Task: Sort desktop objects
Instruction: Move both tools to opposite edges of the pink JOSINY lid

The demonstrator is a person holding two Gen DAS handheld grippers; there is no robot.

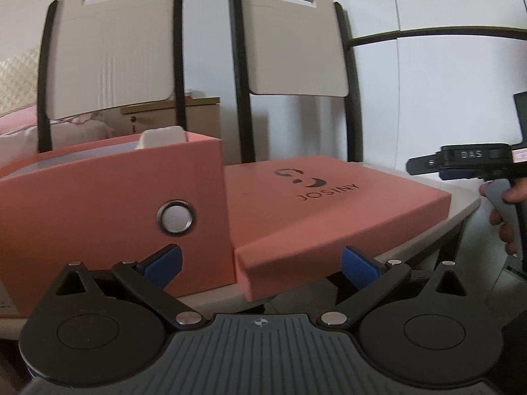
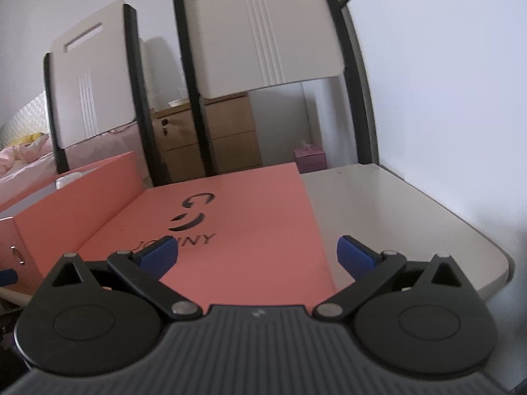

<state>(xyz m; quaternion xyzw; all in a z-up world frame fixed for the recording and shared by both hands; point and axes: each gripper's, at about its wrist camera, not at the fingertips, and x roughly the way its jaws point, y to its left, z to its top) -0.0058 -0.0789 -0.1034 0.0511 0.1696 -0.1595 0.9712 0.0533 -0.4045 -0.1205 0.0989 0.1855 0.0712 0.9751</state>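
Observation:
A pink open box (image 1: 108, 204) with a round metal grommet (image 1: 177, 218) stands on the white table, something white inside it (image 1: 161, 136). Its flat pink lid (image 1: 329, 204) printed JOSINY lies to its right, its near corner past the table edge. My left gripper (image 1: 260, 268) is open and empty, low in front of the gap between box and lid. My right gripper (image 2: 257, 256) is open and empty, just above the lid's near edge (image 2: 250, 223); the box also shows at left (image 2: 75, 204). The right gripper with the hand on it appears at the right of the left wrist view (image 1: 474, 161).
Two white chairs with black frames (image 1: 112, 56) (image 1: 296, 42) stand behind the table. A wooden drawer cabinet (image 2: 227, 135) and a small pink box (image 2: 309, 158) are farther back. Bare table top (image 2: 395, 214) lies right of the lid, with a rounded corner.

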